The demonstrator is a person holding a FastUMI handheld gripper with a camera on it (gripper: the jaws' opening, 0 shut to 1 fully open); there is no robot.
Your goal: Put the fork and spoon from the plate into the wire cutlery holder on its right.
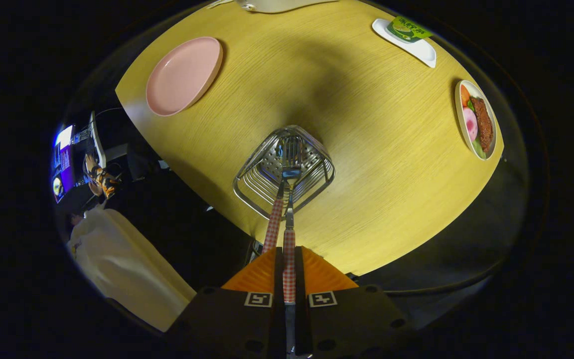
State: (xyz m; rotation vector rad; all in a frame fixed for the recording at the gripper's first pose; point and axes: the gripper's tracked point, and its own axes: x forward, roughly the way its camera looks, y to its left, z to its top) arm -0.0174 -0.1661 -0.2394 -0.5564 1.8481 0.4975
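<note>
The hand-held gripper [289, 262] is clenched on the checked handle of one utensil, with both fingers [259, 274] pressing against it from either side. That utensil [289, 249] points straight ahead and down, and its metal head hangs over the open mouth of the wire cutlery holder [284, 170]. Whether this head is the fork or the spoon cannot be told from the view.

A second utensil [273, 224] with the same checked handle already stands in the wire cutlery holder, leaning against its near rim just beside the held one. The two heads overlap inside the basket and cannot be separated by eye.

The wire cutlery holder stands close to the near edge of the bench [366, 149], directly ahead of the fingers. The pink plate [183, 75] lies near the far left corner of the bench, well apart from the holder. A white dish with food [477, 119] sits at the right edge. A small white tray carrying a green packet [406, 35] sits near the far right corner.
</note>
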